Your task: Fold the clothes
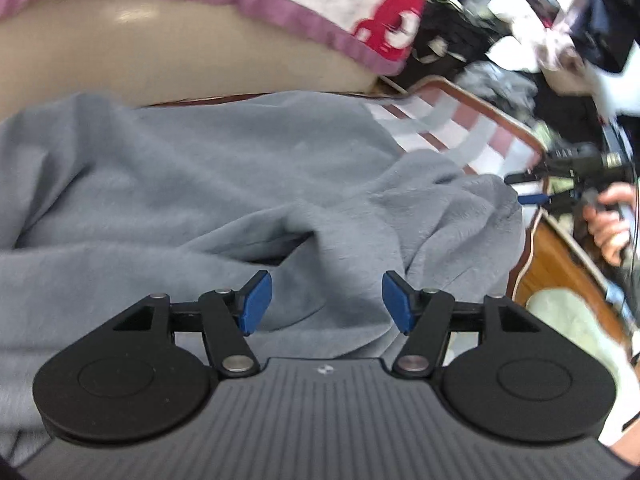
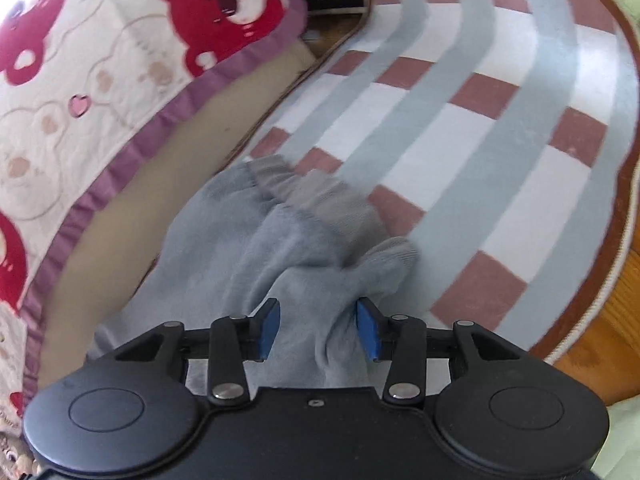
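Both tongs — left gripper (image 1: 327,300) and right gripper (image 2: 318,330) — are gaping over the grey garment (image 1: 192,184), gripping nothing; we are risking pinching several bunched layers near the checked rug's (image 2: 460,128) edge.

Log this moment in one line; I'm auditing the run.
left gripper open over grey garment | right gripper open, straddling garment fold | checked rug beneath
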